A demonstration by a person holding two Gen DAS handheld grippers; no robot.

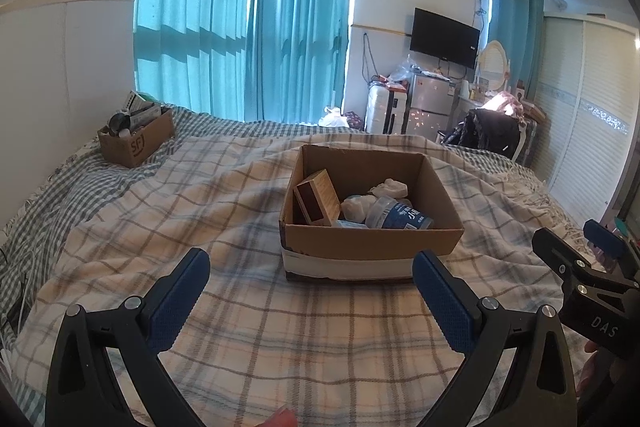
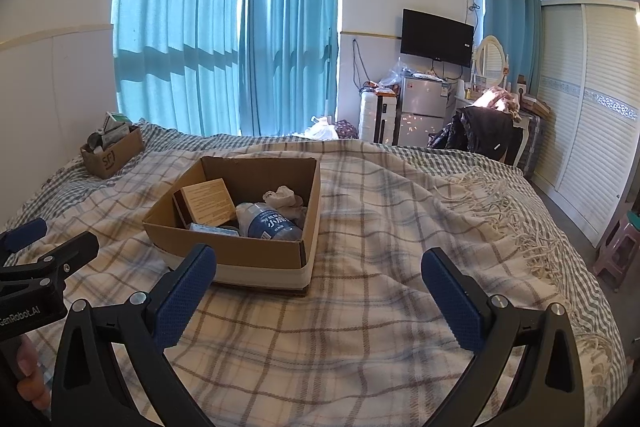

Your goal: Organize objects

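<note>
At ten o'clock, far off on the bed, sits a small cardboard box [image 1: 136,139] crammed with odds and ends, against the white wall. My left tool [image 1: 311,277] hangs over the plaid blanket [image 1: 224,339] with its blue pads spread wide, gripping nothing.

Dead ahead at twelve o'clock from that tool stands the open carton [image 1: 372,239], its front wall just beyond my fingertips [image 1: 198,267]. Inside it, going left to right: a brown packet [image 1: 318,201] leaning against the left wall, crumpled white cloth [image 1: 356,207] in the middle, and a clear bottle with a blue label [image 1: 400,217] lying on its side toward the front right. A second wad of white cloth lies behind the bottle.

My right tool [image 2: 319,267] is likewise released, pads well apart, nothing between them. From its camera the carton sits at eleven o'clock, its near corner just beside the left pad, and bare blanket lies ahead. The blanket's fringe [image 2: 516,211] trails at two o'clock. Each tool shows at the edge of the other's view, side by side.

Beyond the bed hang teal curtains [image 1: 248,19]; at one o'clock are a wall-mounted television [image 1: 444,37] and a small fridge [image 1: 430,103].
</note>
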